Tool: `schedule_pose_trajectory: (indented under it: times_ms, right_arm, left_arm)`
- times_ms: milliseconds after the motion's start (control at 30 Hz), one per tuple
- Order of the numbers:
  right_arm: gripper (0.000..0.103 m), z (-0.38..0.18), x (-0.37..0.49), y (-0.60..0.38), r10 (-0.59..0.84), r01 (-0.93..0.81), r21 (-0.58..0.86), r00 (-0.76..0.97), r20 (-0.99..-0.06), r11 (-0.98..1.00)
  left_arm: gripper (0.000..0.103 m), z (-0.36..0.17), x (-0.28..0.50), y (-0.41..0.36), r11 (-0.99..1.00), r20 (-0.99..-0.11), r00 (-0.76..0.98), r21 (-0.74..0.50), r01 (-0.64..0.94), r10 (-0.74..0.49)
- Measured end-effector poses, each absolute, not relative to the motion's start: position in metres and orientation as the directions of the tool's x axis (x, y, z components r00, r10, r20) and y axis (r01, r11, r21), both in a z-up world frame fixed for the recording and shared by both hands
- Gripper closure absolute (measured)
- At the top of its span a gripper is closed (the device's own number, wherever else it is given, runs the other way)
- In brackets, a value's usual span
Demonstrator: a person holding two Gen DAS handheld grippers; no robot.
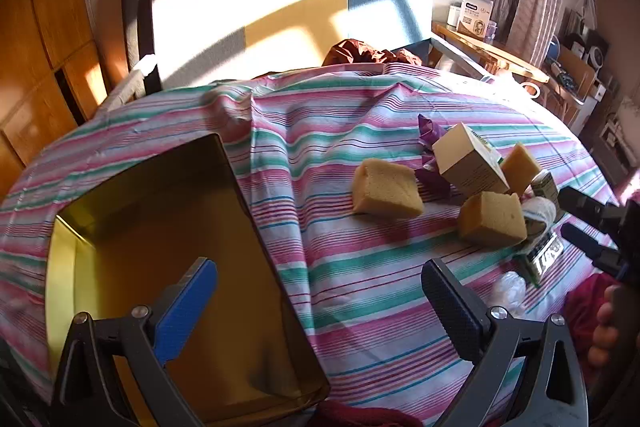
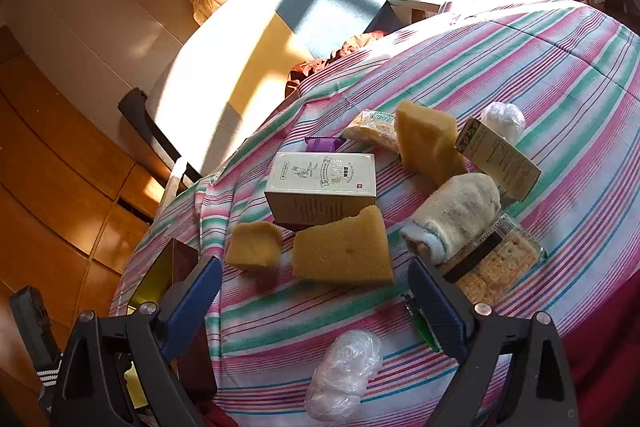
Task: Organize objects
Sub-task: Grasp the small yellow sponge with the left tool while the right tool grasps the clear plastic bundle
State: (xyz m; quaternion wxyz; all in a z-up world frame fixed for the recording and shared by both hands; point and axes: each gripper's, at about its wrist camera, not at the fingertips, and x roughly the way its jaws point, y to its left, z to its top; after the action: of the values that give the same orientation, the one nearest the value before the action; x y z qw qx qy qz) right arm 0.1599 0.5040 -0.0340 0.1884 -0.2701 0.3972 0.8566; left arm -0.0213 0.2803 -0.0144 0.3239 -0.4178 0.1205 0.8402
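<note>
The sponges lie loose on the striped cloth (image 1: 360, 287): in the left view one (image 1: 386, 189) sits at about 2 o'clock from the left gripper (image 1: 320, 307), with bare cloth all around it, and another (image 1: 492, 219) lies further right, against the cluster. The gold tin (image 1: 168, 267) at 10 o'clock stands open, with nothing showing inside; its right rim runs between the spread, released fingers. The right gripper (image 2: 316, 303) is likewise released, holding nothing, the big sponge (image 2: 344, 251) just ahead at 12 o'clock. Only the right view shows the rolled towel (image 2: 452, 215), cracker pack (image 2: 496, 263), printed box (image 2: 322, 187) face and crumpled plastic bag (image 2: 344, 371) clearly.
</note>
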Motion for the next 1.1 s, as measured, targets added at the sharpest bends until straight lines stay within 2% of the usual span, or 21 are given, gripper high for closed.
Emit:
schedule_pose_trajectory:
  times_ms: [100,200,600,633,733,933,1100]
  right_arm:
    - [0.007,-0.034,0.161,0.506,0.098,-0.525,0.600,-0.796,-0.597,-0.603]
    - [0.007,-0.033,0.163,0.507,0.089,-0.511,0.621,-0.809,-0.581,-0.594]
    - [0.007,-0.035,0.163,0.508,0.040,-0.460,0.673,-0.841,-0.540,-0.580]
    - [0.007,-0.035,0.164,0.509,0.038,-0.457,0.676,-0.842,-0.538,-0.578]
    - [0.007,-0.035,0.163,0.509,0.030,-0.451,0.681,-0.845,-0.534,-0.577]
    - [0.007,-0.036,0.160,0.507,0.031,-0.462,0.667,-0.834,-0.551,-0.585]
    - [0.007,-0.038,0.160,0.508,0.047,-0.487,0.655,-0.821,-0.568,-0.578]
  left_arm:
    - [0.000,-0.018,-0.032,0.299,-0.745,-0.784,-0.395,-0.124,-0.655,0.478]
    - [0.002,-0.027,-0.041,0.324,-0.731,-0.801,-0.367,-0.124,-0.671,0.473]
    - [0.002,-0.071,-0.064,0.419,-0.669,-0.837,-0.391,0.041,-0.742,0.382]
    - [0.006,-0.076,-0.067,0.423,-0.669,-0.843,-0.389,0.046,-0.742,0.373]
    - [0.043,-0.092,-0.078,0.428,-0.667,-0.877,-0.330,0.015,-0.744,0.348]
    - [0.046,-0.085,-0.070,0.407,-0.668,-0.849,-0.321,-0.050,-0.743,0.420]
    - [0.046,-0.065,-0.046,0.381,-0.654,-0.812,-0.347,-0.055,-0.755,0.469]
